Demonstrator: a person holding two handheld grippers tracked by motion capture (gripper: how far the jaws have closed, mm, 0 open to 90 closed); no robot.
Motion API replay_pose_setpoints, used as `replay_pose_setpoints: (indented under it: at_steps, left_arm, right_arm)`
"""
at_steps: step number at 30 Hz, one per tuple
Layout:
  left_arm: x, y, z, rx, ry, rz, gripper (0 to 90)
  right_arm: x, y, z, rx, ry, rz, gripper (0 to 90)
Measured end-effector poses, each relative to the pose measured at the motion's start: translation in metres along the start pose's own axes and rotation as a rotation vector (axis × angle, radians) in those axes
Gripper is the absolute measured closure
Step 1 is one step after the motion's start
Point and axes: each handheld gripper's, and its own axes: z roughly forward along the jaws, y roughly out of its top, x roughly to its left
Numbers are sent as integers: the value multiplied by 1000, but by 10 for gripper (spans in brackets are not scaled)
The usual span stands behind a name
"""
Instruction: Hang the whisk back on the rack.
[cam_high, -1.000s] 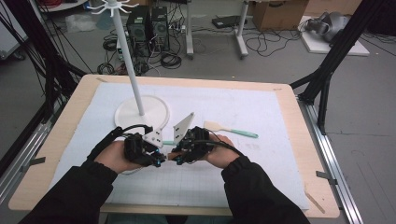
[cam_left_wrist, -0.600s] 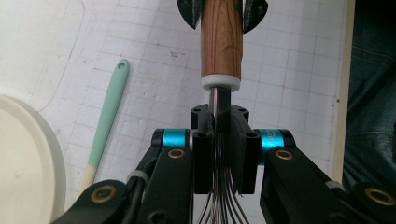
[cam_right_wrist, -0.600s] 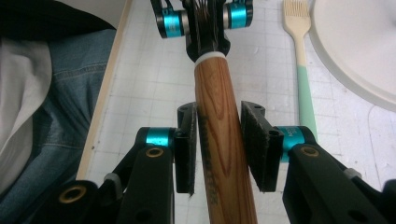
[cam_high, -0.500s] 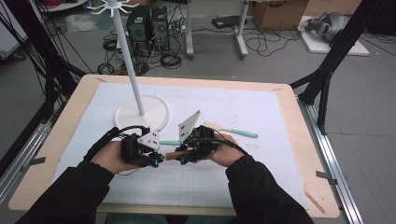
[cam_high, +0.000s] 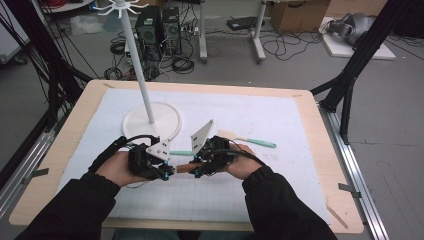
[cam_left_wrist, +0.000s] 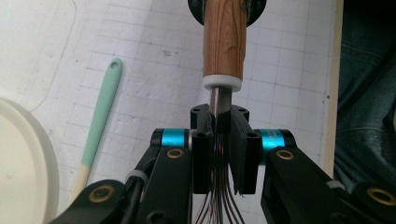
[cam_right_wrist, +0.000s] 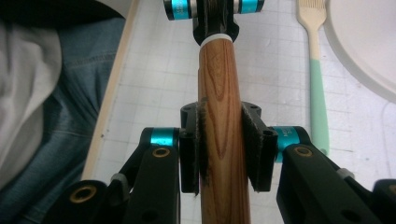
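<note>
Two tongs | right tongs (cam_right_wrist: 226, 149): round wooden handle (cam_right_wrist: 219, 116) | left tongs (cam_left_wrist: 219, 154): thin wires (cam_left_wrist: 219, 196)

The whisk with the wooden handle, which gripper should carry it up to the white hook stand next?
Probably the right gripper: its jaws clamp the whisk by its thick wooden handle. The left gripper only pinches the thin wires. The stand is close to both.

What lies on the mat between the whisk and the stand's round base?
The mint-handled brush lies between the whisk and the base, seen in the right gripper view.
</note>
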Motion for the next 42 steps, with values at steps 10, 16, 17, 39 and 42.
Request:
replay_pose_setpoints:
  at_steps: [10, 16, 17, 39, 42]
  left_arm:
    - [1, 5, 3, -7, -24, -24, 699]
    - [1, 10, 5, -14, -32, -42, 621]
    - [1, 11, 5, -12, -33, -37, 618]
    - [-3, 12, 0, -36, -21, 16, 721]
    - [-3, 12, -1, -34, -16, 13, 721]
  right_arm:
    - [5, 8, 1, 21, -39, -37, 708]
    - [11, 16, 2, 37, -57, -74, 708]
    - [12, 18, 3, 36, -61, -75, 708]
    - [13, 20, -9, -38, -60, -60, 695]
    - [13, 19, -11, -54, -59, -50, 688]
